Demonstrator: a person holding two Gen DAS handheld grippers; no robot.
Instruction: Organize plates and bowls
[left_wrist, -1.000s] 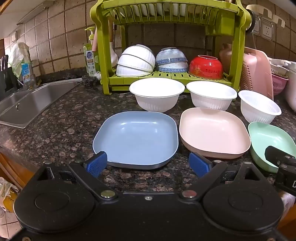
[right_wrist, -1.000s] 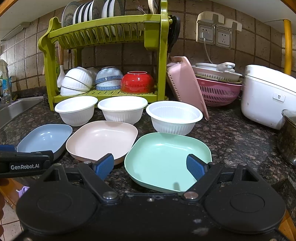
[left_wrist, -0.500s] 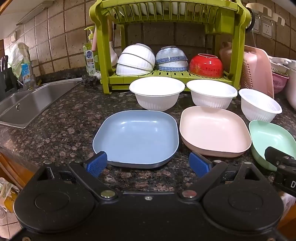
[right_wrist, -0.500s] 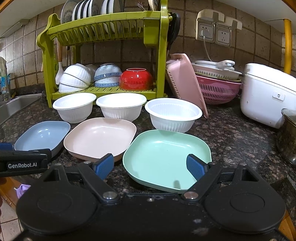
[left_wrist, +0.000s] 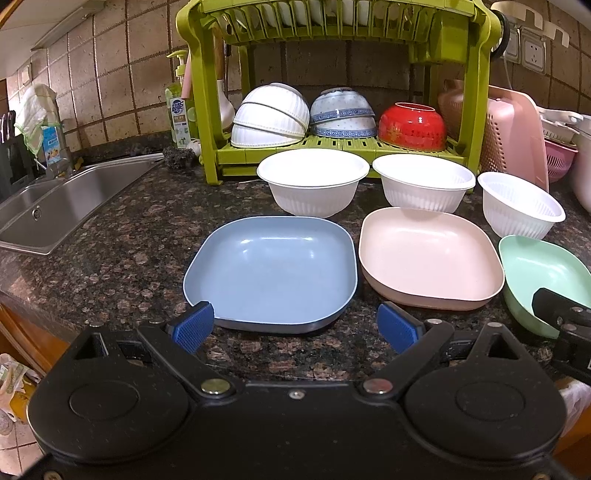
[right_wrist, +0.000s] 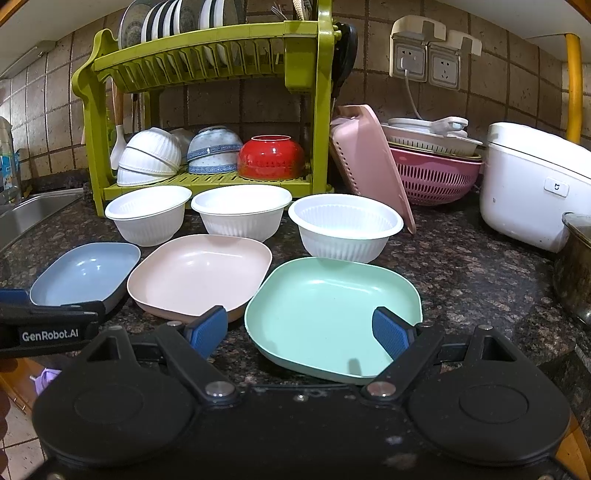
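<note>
Three square plates lie in a row on the dark granite counter: blue (left_wrist: 271, 269), pink (left_wrist: 428, 254) and mint green (right_wrist: 332, 314). Behind them stand three white ribbed bowls, left (left_wrist: 312, 181), middle (left_wrist: 423, 181) and right (right_wrist: 345, 227). My left gripper (left_wrist: 295, 326) is open, its blue pads straddling the near edge of the blue plate. The right gripper (right_wrist: 299, 330) is open too, with its right pad over the green plate's near corner and its left pad beside the pink plate (right_wrist: 201, 275). Neither holds anything.
A green dish rack (right_wrist: 207, 74) at the back holds upturned white, blue-patterned and red bowls (right_wrist: 271, 158), with plates on top. A steel sink (left_wrist: 55, 199) lies left. Pink board (right_wrist: 369, 166), pink colander (right_wrist: 432, 175), white rice cooker (right_wrist: 535, 184) and a steel pot (right_wrist: 574, 266) crowd the right.
Both grippers have crept slightly forward toward the plates; the dishes sit a little nearer in view. Nothing was taken hold of or moved.
</note>
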